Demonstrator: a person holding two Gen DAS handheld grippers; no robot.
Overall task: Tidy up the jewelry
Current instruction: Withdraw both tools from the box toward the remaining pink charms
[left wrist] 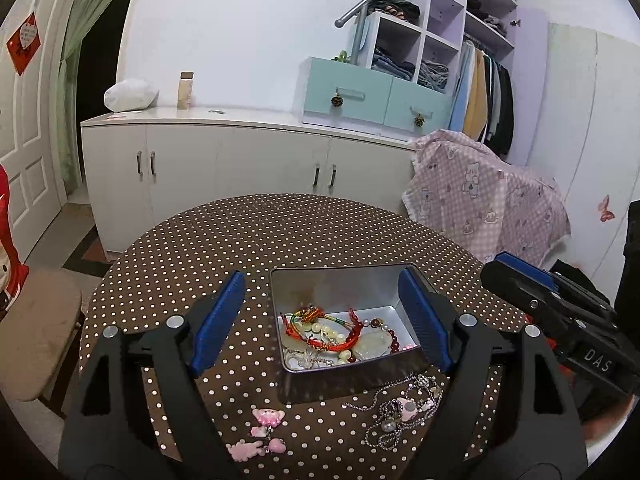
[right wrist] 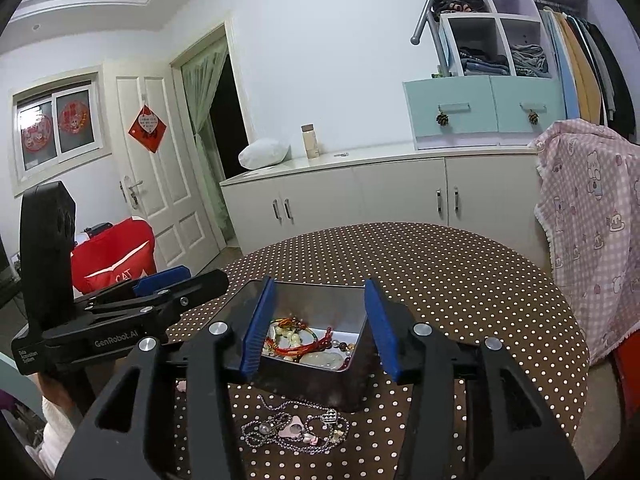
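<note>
Progress judged as partial. Metal tin (left wrist: 340, 280) on the polka-dot table (left wrist: 240, 232) already holds red-cord bracelets (left wrist: 320, 320), beads and a pale jade pendant (right wrist: 320, 359). Still outside, just in front of the tin: silver chain necklaces (right wrist: 294, 430) in a tangle and pink charm pieces (left wrist: 264, 432) to their left. Left gripper (left wrist: 322, 316) and right gripper (right wrist: 318, 324) are both held spread wide, nothing gripped, hovering near the tin
</note>
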